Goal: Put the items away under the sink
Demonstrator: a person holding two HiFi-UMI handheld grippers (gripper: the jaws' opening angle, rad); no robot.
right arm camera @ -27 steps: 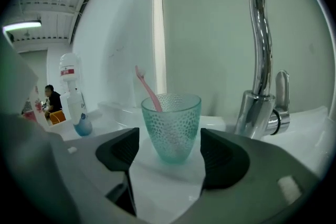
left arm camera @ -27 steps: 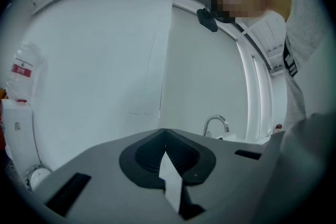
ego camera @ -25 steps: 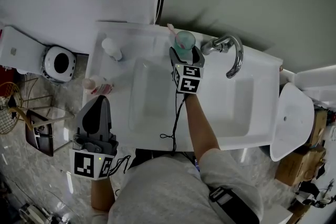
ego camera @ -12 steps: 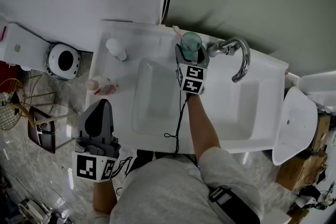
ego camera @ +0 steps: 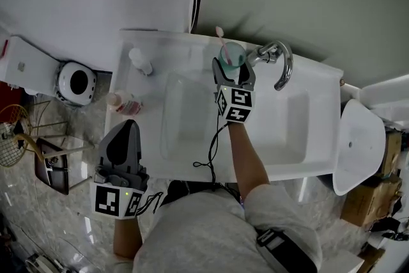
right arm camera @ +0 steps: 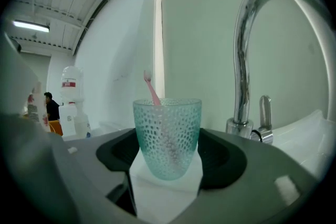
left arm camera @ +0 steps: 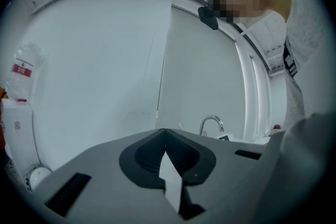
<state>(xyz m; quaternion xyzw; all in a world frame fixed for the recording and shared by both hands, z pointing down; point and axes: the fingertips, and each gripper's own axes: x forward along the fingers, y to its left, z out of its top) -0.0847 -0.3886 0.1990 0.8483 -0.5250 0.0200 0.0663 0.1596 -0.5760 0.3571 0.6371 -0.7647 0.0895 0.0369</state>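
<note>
A teal dimpled cup [right arm camera: 167, 136] with a pink toothbrush [right arm camera: 151, 86] in it stands on the sink's back ledge, just left of the chrome tap [ego camera: 280, 64]. My right gripper [ego camera: 234, 69] is open, one jaw on each side of the cup [ego camera: 231, 54]. I cannot tell whether the pads touch it. My left gripper [ego camera: 127, 126] is shut and empty, held low off the basin's front-left corner. A white bottle [ego camera: 140, 60] stands on the left ledge. A small pink-capped bottle [ego camera: 124, 103] lies near it.
The white sink [ego camera: 300, 156] fills the middle, with its basin below my right forearm. A toilet [ego camera: 358, 147] stands to the right. A round white device [ego camera: 77, 81] and a wire rack [ego camera: 13, 131] sit on the floor to the left.
The right gripper has pulled back a little from the cup, and the toothbrush now leans more upright. The left gripper has hardly moved.
</note>
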